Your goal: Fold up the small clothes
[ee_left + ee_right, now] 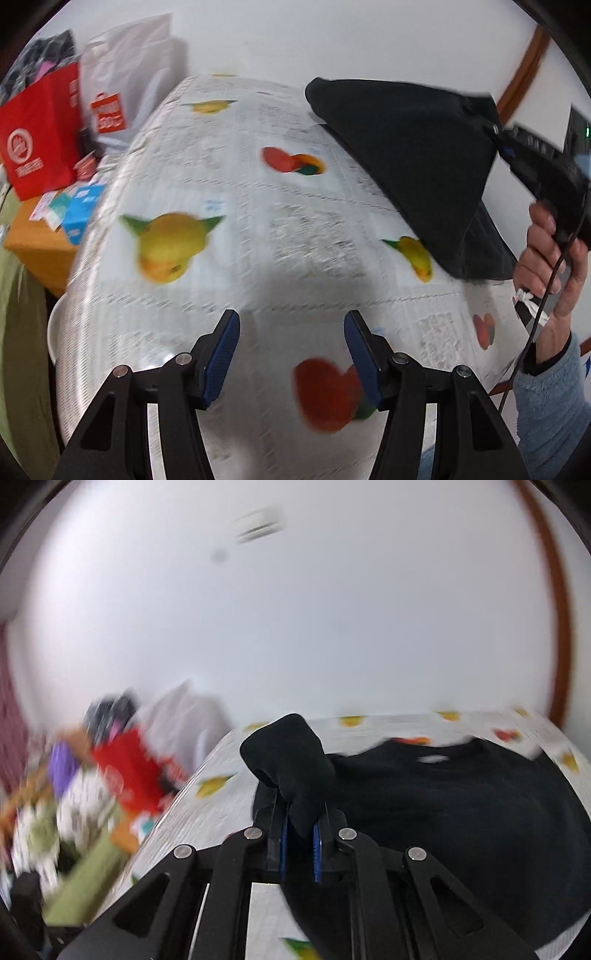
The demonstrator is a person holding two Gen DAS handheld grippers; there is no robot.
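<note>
A black garment (413, 155) hangs lifted at one side over a table covered with a fruit-printed newspaper cloth (258, 221). In the left wrist view my right gripper (480, 110) is at the upper right, shut on the garment's raised edge, and a hand (554, 266) holds its handle. In the right wrist view the right gripper (301, 812) has its blue pads pinched on a bunched fold of the black garment (461, 812), whose rest lies on the cloth (207, 812). My left gripper (291, 354) hovers open above bare cloth with nothing between its fingers, left of the garment.
A red paper bag (40, 136) and a white shopping bag (125, 85) stand beyond the table's left edge. A cardboard box (37, 243) there carries a blue carton (83, 212). A black cable (546, 295) hangs from the right gripper. A white wall is behind.
</note>
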